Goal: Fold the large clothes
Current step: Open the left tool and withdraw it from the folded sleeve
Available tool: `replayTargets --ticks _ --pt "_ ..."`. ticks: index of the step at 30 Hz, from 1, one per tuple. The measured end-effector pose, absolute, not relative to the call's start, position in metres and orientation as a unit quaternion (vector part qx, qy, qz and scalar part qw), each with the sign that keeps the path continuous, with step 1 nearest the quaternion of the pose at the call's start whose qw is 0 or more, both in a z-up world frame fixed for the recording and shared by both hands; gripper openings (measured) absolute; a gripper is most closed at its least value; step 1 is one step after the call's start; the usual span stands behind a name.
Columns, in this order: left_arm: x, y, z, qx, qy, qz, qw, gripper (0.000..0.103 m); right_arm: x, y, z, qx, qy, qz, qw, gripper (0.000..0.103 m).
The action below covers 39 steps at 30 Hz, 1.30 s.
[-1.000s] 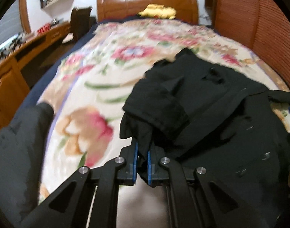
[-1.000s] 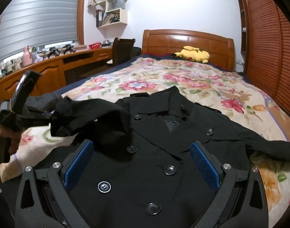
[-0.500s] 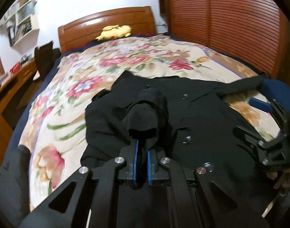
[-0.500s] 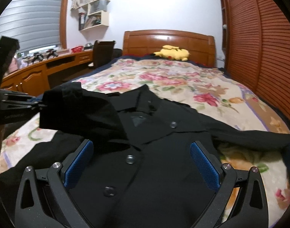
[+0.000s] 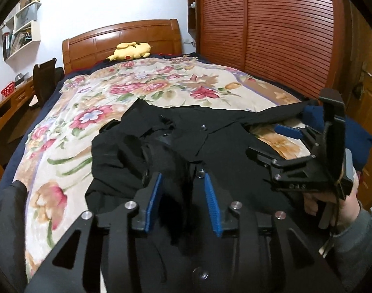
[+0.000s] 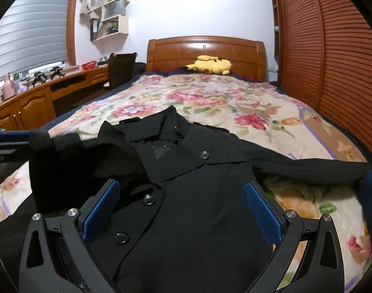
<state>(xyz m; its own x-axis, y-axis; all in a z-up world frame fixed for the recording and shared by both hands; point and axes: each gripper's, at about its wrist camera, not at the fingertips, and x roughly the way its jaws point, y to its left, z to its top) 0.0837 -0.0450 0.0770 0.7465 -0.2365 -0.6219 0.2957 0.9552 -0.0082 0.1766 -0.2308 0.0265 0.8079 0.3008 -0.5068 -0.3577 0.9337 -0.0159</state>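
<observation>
A black buttoned coat [image 6: 200, 185] lies face up on the floral bedspread [image 6: 210, 97], collar toward the headboard. It also shows in the left wrist view [image 5: 225, 151]. Its left sleeve [image 5: 161, 161] is folded across the chest. My left gripper [image 5: 183, 190] is open, its blue pads on either side of the sleeve end, which lies loose between them. My right gripper [image 6: 181, 207] is open and empty, hovering over the coat's front; it shows at the right of the left wrist view [image 5: 290, 144]. The coat's other sleeve [image 6: 307, 168] stretches out to the right.
A yellow plush toy [image 6: 210, 64] lies by the wooden headboard [image 6: 205, 51]. A slatted wooden wardrobe [image 6: 332, 61] runs along the bed's right side. A desk [image 6: 39, 97] and chair [image 6: 122, 68] stand to the left. A dark blue cloth [image 5: 356, 136] lies at the bed's right edge.
My left gripper carried the sleeve rightward across the coat's chest, then opened and let it go. My right gripper stayed open over the coat.
</observation>
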Motion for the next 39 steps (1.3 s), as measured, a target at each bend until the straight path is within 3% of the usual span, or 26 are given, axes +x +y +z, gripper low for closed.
replayTargets --ticks 9,31,34,37,39 --pt "0.051 -0.01 0.069 0.027 0.314 -0.123 0.941 0.053 0.172 -0.202 0.022 -0.069 0.261 0.2 0.942 0.103" --pt "-0.003 0.065 -0.008 -0.019 0.338 -0.044 0.94 0.053 0.142 -0.086 -0.038 -0.149 0.341 0.38 0.847 0.099" --pt "-0.006 0.066 -0.012 -0.017 0.339 -0.041 0.94 0.053 0.143 -0.08 -0.048 -0.16 0.355 0.382 0.838 0.094" --pt "-0.008 0.066 -0.015 -0.015 0.34 -0.039 0.94 0.053 0.145 -0.076 -0.058 -0.173 0.371 0.38 0.829 0.079" --pt "-0.008 0.065 -0.016 -0.014 0.34 -0.038 0.94 0.053 0.144 -0.071 -0.063 -0.186 0.379 0.38 0.823 0.062"
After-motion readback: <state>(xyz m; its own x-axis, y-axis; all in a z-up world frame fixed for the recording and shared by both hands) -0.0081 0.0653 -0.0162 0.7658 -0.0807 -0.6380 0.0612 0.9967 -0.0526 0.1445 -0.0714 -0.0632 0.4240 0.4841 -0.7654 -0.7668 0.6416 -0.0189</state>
